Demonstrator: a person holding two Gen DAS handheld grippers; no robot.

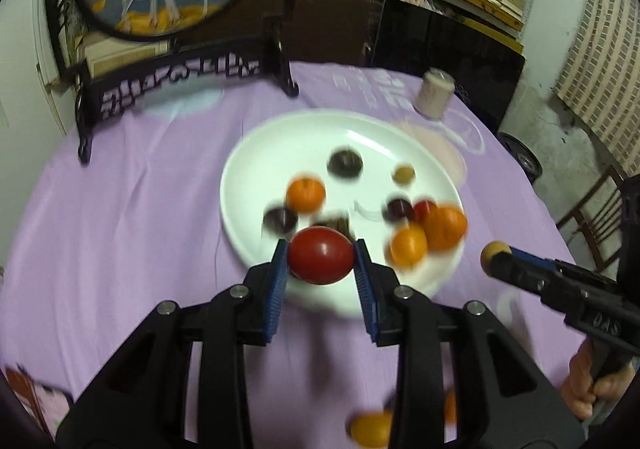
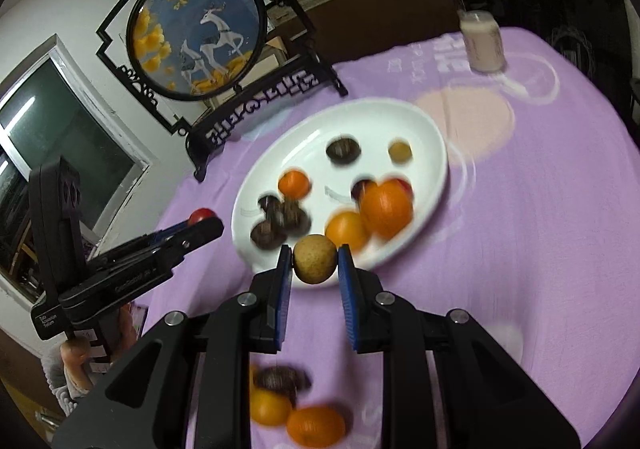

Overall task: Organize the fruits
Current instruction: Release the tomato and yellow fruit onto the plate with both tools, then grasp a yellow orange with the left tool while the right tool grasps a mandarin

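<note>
Left gripper (image 1: 321, 255) clamped on red tomato (image 1: 321, 256), blue pads (image 1: 279, 277) pressing both flanks; fruit raised above near rim of white plate (image 1: 256, 153). Right gripper (image 2: 314, 259) clamped on small tan round fruit (image 2: 315, 259), also over near rim. Beyond the fingertips, on plate: oranges (image 2: 386, 207), dark blurred fruits (image 2: 343, 151), one small tan fruit (image 2: 400, 151) toward far edge. Far-left plate area bare; centre partly bare. Behind the fingers, under gripper body: two oranges (image 2: 316, 425) and dark fruit (image 2: 282, 379) on purple tablecloth (image 2: 540, 209). Framed deer screen (image 2: 198, 31) close beyond plate's far-left rim. Pale jar (image 2: 482, 43) well beyond, to the right. Cloth right of fingers open.
</note>
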